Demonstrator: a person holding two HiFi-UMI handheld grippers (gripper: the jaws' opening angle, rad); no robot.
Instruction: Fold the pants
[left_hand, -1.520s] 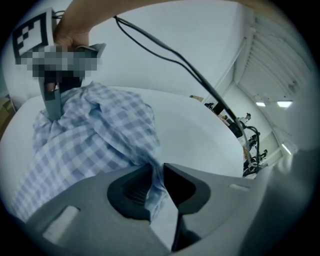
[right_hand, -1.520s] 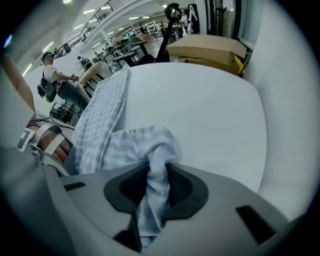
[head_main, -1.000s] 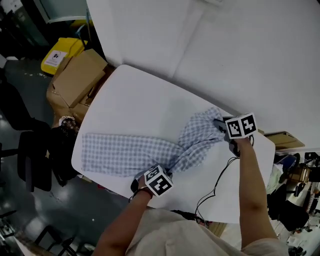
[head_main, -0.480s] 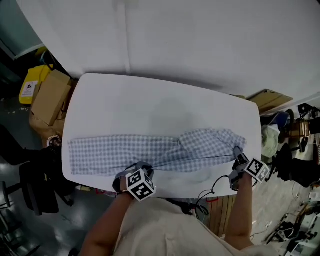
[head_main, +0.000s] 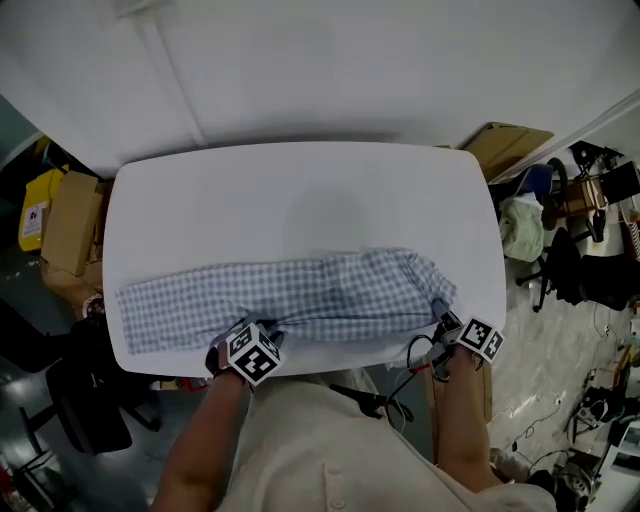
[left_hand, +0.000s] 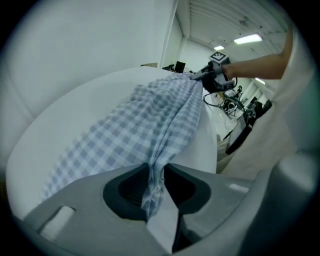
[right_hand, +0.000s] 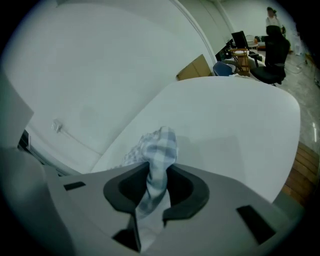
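On rounded white table (head_main: 300, 180): soft checked pants (head_main: 320, 290) stretched long; left claw (left_hand: 152, 187), right claw (right_hand: 150, 192) pinch bunched cloth, just loosening.

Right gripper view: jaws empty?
No, checked pants fabric is pinched in the jaws of the right gripper, which have just been opening.

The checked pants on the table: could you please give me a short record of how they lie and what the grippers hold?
pants: blue-checked, stretched lengthwise along the near edge of the white table
left gripper: jaws pinch the cloth's near edge, having just opened slightly
right gripper: jaws pinch the cloth's right end, having just opened slightly
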